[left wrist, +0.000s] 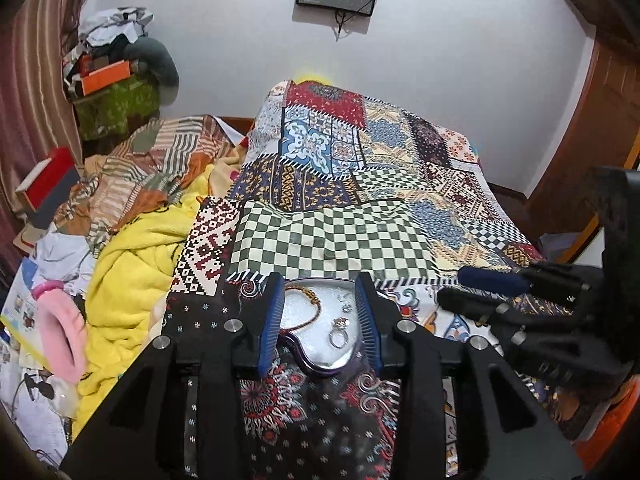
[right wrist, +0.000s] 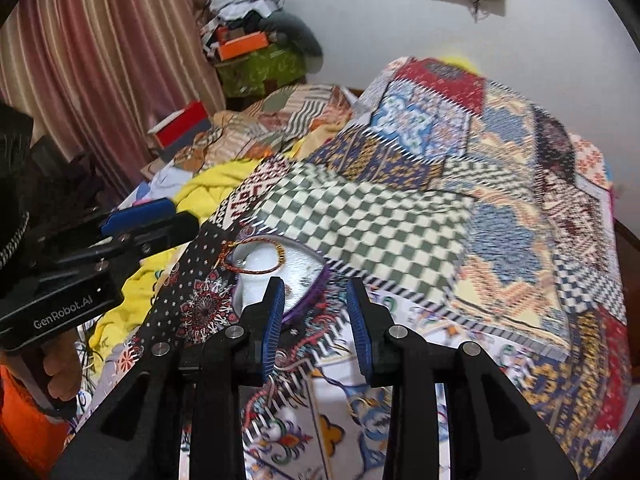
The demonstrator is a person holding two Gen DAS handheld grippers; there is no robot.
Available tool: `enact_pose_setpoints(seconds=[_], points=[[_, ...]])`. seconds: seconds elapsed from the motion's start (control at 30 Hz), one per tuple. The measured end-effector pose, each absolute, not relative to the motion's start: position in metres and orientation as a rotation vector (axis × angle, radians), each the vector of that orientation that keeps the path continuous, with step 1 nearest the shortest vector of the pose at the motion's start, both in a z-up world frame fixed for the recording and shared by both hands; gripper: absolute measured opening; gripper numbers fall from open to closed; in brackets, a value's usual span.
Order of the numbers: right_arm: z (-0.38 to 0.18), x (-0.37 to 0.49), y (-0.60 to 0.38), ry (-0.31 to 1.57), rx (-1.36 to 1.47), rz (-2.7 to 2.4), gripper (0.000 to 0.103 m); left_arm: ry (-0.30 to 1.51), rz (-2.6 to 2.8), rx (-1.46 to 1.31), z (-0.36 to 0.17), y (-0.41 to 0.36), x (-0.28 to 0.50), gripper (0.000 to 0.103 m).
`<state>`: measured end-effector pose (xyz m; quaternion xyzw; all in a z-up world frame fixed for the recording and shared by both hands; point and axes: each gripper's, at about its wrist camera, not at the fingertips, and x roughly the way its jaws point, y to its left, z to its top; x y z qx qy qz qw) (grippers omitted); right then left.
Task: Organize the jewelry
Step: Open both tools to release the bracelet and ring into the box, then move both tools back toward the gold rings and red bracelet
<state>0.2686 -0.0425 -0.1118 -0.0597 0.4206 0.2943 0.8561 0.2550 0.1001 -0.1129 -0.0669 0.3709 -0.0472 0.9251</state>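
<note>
While both grippers hover with jaws wide apart and empty, the left gripper [left wrist: 320, 320] straddles the heart-shaped tray [left wrist: 320, 364] on the bed, holding a bracelet [left wrist: 308, 306] and ring [left wrist: 339, 334]; the right gripper [right wrist: 316, 320] sits just right of the tray.

The heart-shaped tray [left wrist: 320, 364] lies low on the patchwork bedspread [left wrist: 328, 240], open from above. The left hand-held gripper [left wrist: 320, 320] hangs over it with its jaws spread, and nothing sits between them but the tray's contents. Just behind the tray the checkered fold [right wrist: 360, 224] of the bedspread rises like a step and blocks the far side. To the left a heap of yellow blanket [left wrist: 136, 264] crowds the bed. The right hand-held gripper [right wrist: 316, 320] stands with jaws apart over flat, bare bedspread just right of the tray.
</note>
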Motion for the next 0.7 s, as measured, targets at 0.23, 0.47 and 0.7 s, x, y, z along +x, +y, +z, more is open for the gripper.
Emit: enact_pose_setpoints(seconds=[0.23, 0.47, 0.7], points=[[-0.092, 0.249, -0.078, 0.854, -0.107, 0.564, 0.03, 0.755, -0.102, -0.091, -0.103, 0.076, 0.234, 0.042], [-0.093, 0.231, -0.113, 0.865, -0.105, 0.5, 0.03, 0.81, -0.138, -0.055, -0.119, 0.04, 0.224, 0.042], [-0.108, 0.227, -0.148, 0.903, -0.086, 0.443, 0.03, 0.885, -0.191, -0.033, -0.143, 0.005, 0.221, 0.042]])
